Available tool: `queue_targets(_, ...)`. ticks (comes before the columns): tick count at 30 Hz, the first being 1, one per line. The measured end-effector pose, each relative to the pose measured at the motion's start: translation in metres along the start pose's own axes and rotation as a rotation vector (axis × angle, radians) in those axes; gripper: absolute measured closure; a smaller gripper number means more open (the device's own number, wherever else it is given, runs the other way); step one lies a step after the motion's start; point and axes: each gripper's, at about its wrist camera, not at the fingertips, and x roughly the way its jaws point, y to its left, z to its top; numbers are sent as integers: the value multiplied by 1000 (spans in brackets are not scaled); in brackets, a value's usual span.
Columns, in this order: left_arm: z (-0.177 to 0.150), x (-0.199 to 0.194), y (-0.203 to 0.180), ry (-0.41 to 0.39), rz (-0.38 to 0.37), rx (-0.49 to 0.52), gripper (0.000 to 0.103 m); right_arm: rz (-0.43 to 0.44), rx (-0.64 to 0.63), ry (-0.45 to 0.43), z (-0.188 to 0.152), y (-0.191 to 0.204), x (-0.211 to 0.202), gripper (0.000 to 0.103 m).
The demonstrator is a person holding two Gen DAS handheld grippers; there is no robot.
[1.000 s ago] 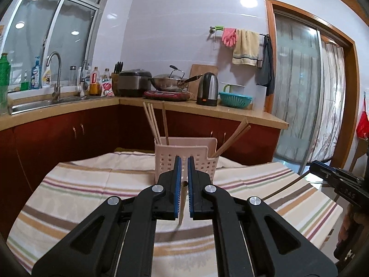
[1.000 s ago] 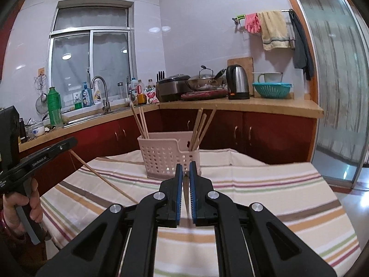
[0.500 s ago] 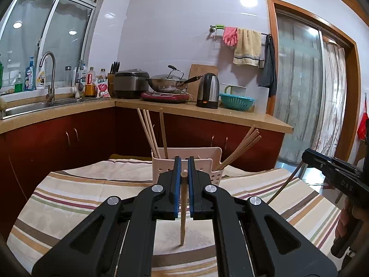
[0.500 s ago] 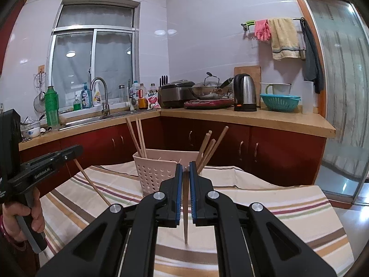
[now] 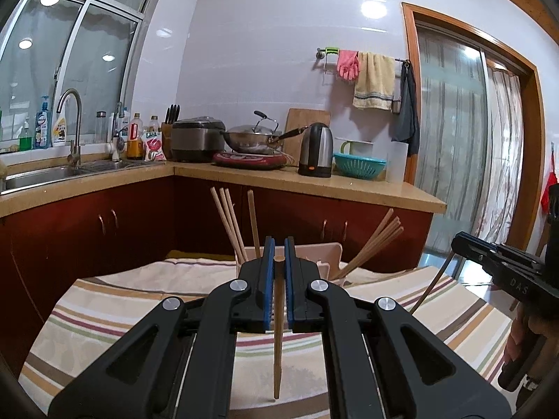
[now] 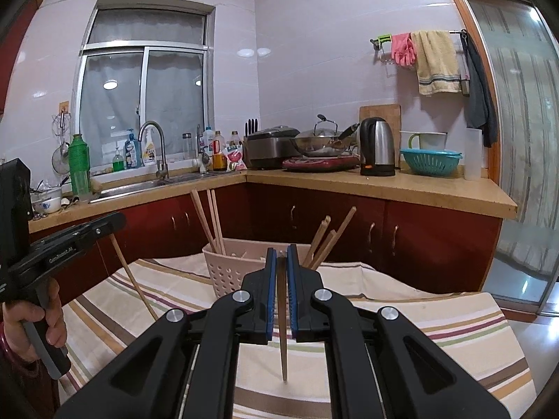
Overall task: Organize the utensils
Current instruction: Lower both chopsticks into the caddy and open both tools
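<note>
Each tool, left point(image 5: 278, 262) and right point(image 6: 281, 265), is clamped near the top of a thin, light, stiff wooden chopstick point(image 5: 277, 328) hanging tip-down above the striped-cloth desk point(image 5: 104, 300), short of the pale perforated plastic basket point(image 6: 230, 276); gripped so high, it may swing.

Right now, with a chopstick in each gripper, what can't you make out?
- Utensil basket, left wrist view: front wall hidden behind the left gripper.
- Basket compartments, both views: dividers not visible.
- Right gripper's chopstick, left wrist view: upper end hidden by the right gripper.
- Bottle labels: too small.
</note>
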Motion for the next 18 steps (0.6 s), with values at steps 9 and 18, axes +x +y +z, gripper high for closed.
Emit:
queue_targets(9,56,0,-6,-102,-49,39,97,30,-7,-109,44,1,-5,96)
queue_targets(18,120,9,-19,-262,-53,95,97,58,-15,-228,93,-4,7,96)
